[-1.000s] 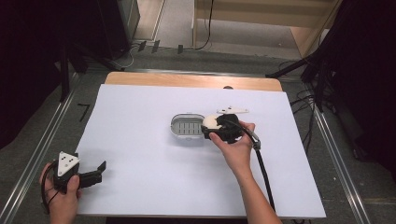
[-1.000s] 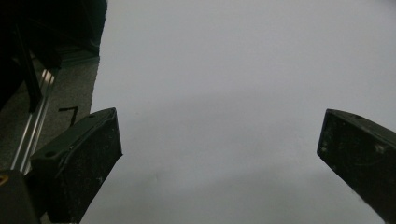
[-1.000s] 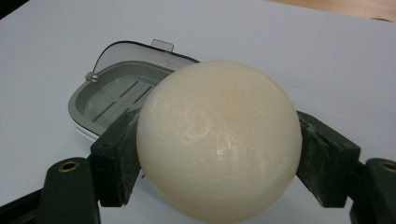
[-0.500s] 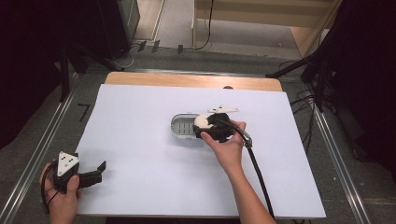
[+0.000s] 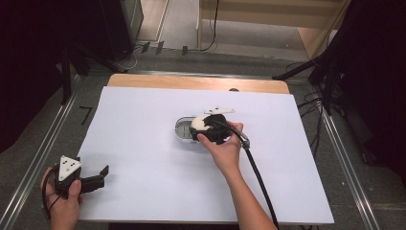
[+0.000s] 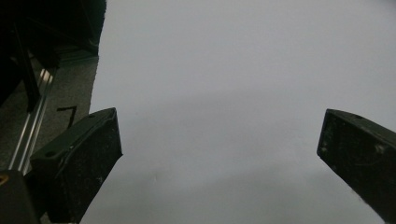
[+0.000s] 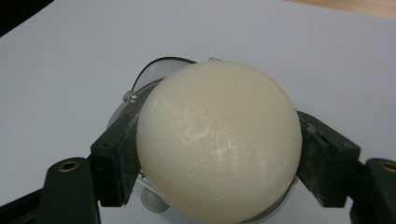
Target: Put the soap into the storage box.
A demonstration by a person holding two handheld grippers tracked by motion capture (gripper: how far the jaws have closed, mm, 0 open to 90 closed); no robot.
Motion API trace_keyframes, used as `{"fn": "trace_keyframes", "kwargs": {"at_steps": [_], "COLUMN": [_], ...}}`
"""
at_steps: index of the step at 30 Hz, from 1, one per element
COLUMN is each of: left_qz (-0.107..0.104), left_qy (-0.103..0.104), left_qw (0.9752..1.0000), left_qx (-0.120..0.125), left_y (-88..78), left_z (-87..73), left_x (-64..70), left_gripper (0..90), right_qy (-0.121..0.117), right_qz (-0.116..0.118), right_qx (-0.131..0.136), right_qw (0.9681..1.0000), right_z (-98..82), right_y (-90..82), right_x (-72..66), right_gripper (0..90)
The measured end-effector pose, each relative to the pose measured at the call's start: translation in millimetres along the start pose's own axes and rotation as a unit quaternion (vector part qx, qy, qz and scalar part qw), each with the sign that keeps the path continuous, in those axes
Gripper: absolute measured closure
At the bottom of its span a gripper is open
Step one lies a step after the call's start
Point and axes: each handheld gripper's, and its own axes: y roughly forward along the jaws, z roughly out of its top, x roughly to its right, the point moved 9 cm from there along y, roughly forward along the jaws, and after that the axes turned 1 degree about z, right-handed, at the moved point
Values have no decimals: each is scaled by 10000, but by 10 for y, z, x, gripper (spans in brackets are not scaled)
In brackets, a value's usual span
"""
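Right gripper view has the cream ball (image 7: 218,140) clamped between the right tongs (image 7: 219,156); left tongs (image 6: 219,154) gape empty.

Container (image 7: 140,100) mostly hidden behind cream ball (image 7: 217,140) in right gripper view; only rim bits showing, contents not readable. Ball's underside cut by bottom edge. In high view, right gripper (image 5: 203,132) jaw tips covered by ball.

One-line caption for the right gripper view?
Right gripper clamps a cream ball above a metal container on white paper.
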Motion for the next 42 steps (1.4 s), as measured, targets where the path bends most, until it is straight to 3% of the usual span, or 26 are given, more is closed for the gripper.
{"fn": "trace_keyframes", "kwargs": {"at_steps": [13,42], "left_qz": [-8,-19], "left_qy": [-16,7], "left_qw": [10000,10000], "left_qx": [15,-4], "left_y": [3,4], "left_z": [2,0], "left_x": [-1,1], "left_gripper": [4,4], "right_qy": [-14,182], "right_qz": [-43,-97], "right_qx": [-125,-350], "right_qw": [9999,9992], "right_z": [-5,-84], "right_y": [174,334], "right_x": [-63,-28], "right_gripper": [248,245]}}
